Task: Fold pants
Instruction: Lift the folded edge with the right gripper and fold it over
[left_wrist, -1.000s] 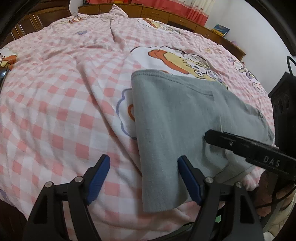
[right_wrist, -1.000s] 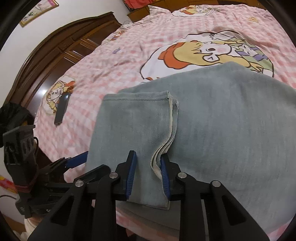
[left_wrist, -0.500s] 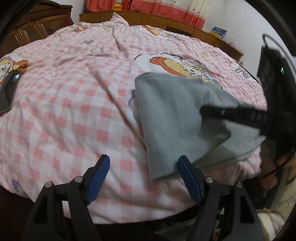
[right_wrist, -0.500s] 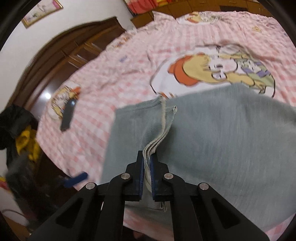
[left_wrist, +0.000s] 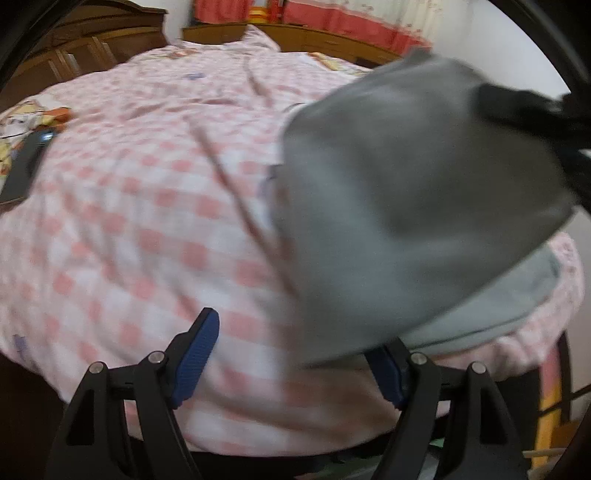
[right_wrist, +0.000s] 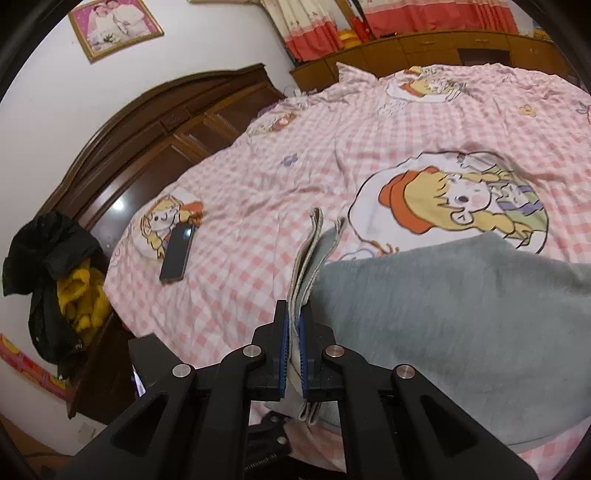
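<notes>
Right claw (right_wrist: 291, 332) clamped on pants (right_wrist: 443, 314) hem

Bedroom with a wide bed

Pink checked bedspread (right_wrist: 280, 206); dark wooden headboard (right_wrist: 155, 147) left of the fingers, framed picture (right_wrist: 114, 26) on white wall, red curtains (right_wrist: 436, 16) beyond.

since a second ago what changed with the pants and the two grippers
The right gripper has just closed on the hem edge of the grey pants and lifted it off the checked bedspread, swinging the cloth up. The left gripper stayed open and empty; the phone did not move.
</notes>
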